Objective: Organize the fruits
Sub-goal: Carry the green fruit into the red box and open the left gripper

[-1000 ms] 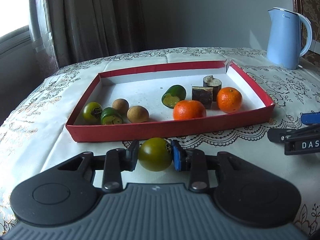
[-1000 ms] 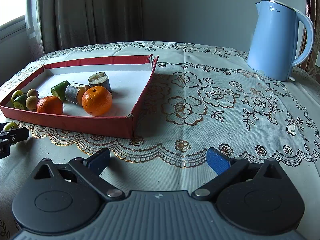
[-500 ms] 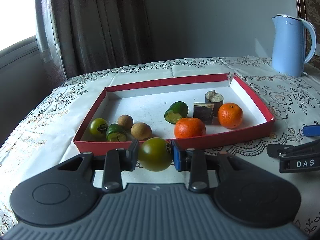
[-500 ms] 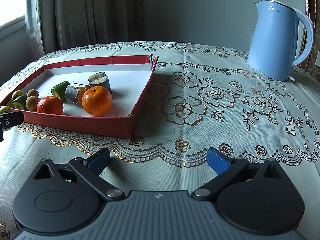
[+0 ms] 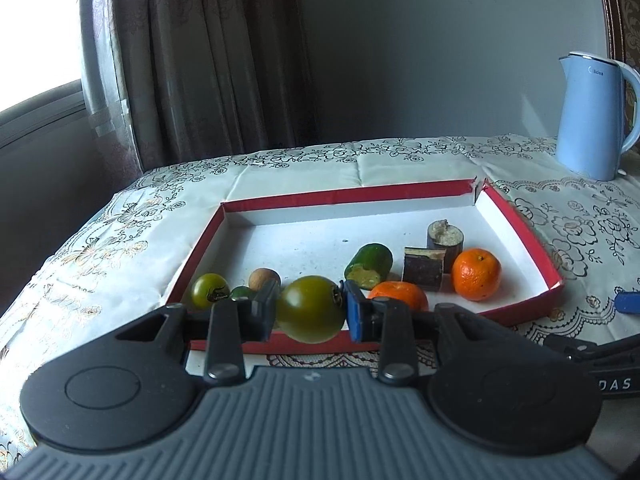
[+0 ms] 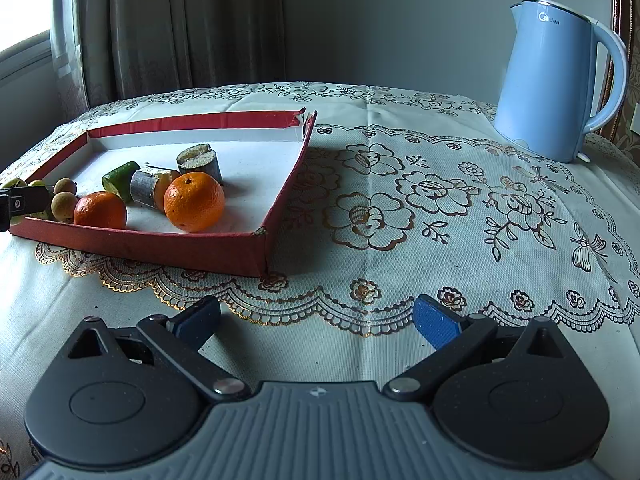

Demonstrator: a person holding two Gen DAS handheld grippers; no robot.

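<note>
Left gripper (image 5: pixel 310 310): fingers clamped on a green tomato (image 5: pixel 310 308), held above the near wall of the red tray (image 5: pixel 520 220).
Right gripper (image 6: pixel 316 320): fingers spread apart, holding nothing, above the tablecloth (image 6: pixel 440 200).
Tray contents: two oranges (image 5: pixel 477 274), cut cucumber (image 5: pixel 369 266), second green tomato (image 5: pixel 209 290) at 9 o'clock.
Kettle (image 6: pixel 554 80): 2 o'clock of the tray.

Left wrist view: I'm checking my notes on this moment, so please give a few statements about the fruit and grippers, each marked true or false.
1. The left gripper is shut on a green tomato. True.
2. The right gripper holds an orange. False: it is open, holding nothing.
3. Two oranges lie in the red tray. True.
4. The blue kettle stands inside the tray. False: it stands on the tablecloth, apart from it.
</note>
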